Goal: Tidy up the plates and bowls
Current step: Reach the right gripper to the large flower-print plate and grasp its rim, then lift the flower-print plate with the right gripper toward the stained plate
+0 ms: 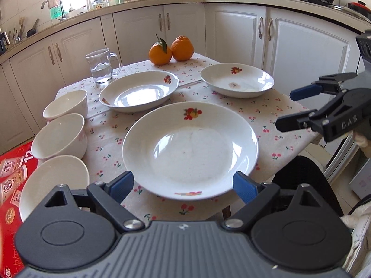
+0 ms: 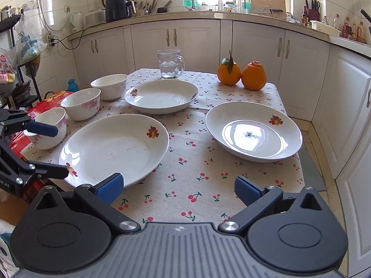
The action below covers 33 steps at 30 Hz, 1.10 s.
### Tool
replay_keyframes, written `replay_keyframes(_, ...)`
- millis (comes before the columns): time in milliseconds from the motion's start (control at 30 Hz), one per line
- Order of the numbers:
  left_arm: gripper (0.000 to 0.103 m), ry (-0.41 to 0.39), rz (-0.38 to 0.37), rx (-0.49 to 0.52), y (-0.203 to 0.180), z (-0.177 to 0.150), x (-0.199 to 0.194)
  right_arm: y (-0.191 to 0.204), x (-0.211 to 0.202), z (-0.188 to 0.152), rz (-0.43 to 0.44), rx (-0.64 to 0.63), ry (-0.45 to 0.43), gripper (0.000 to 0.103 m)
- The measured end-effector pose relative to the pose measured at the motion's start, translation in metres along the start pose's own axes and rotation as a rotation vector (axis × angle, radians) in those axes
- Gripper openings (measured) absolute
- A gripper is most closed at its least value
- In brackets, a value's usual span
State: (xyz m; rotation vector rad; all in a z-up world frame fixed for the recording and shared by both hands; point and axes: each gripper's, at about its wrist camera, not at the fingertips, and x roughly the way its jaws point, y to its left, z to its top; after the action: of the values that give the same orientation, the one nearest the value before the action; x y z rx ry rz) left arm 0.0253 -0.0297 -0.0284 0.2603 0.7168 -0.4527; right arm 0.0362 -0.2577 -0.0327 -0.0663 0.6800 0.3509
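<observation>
In a home kitchen, my left gripper (image 1: 183, 186) hovers with its blue pads spread wide to either side of the near rim of the near plate (image 1: 190, 149), the large white dish with a fruit motif that lies closest to me on the cherry-print tablecloth (image 1: 243, 113); the pads do not press on the plate, and whether they touch it I cannot tell. My right gripper (image 2: 178, 188) hangs over the bare cloth just right of that same plate, its fingers likewise apart and empty.

Taking the near plate as the marker: beyond it, toward the cabinets, lies the middle plate (image 1: 139, 91), and to the right of that, near the table's far right corner, the right plate (image 1: 236, 80), with a faint smudge in its well. The three plates lie apart, none stacked. To the left of the near plate three white bowls run along the table's left edge: the nearest bowl (image 1: 54, 180) beside my left gripper, the second bowl (image 1: 59, 136) behind it, the far bowl (image 1: 66, 104) behind that. They stand close together, upright, with pink flowers on their sides as seen from the right wrist.

Farther off than the middle plate stands a glass mug (image 1: 102, 66) partly filled with water, and two oranges (image 1: 171, 49) sit touching at the table's far edge.
</observation>
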Motion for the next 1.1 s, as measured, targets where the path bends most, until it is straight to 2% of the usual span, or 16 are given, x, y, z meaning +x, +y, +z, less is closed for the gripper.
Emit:
replay_keyframes(200, 0.092, 0.036, -0.011, -0.015, 0.001, -0.015, 0.012, 0.004, 0.018, 0.016, 0.096, -0.008, 0.031, 0.103)
replay_keyframes(633, 0.092, 0.050, -0.041, -0.044, 0.004, -0.021, 0.031, 0.004, 0.084, 0.033, 0.291, -0.014, 0.201, 0.103)
replay_keyframes(900, 0.093, 0.041, -0.060, -0.052, 0.007, -0.018, 0.039, 0.005, 0.109, 0.041, 0.353, -0.037, 0.242, 0.100)
replay_keyframes(1000, 0.098, 0.041, -0.057, -0.054, 0.008, -0.018, 0.041, 0.005, 0.115, 0.045, 0.370, -0.046, 0.251, 0.099)
replay_keyframes(1100, 0.098, 0.038, -0.058, -0.054, 0.008, -0.018, 0.042, 0.006, 0.121, 0.050, 0.394, -0.053, 0.256, 0.098)
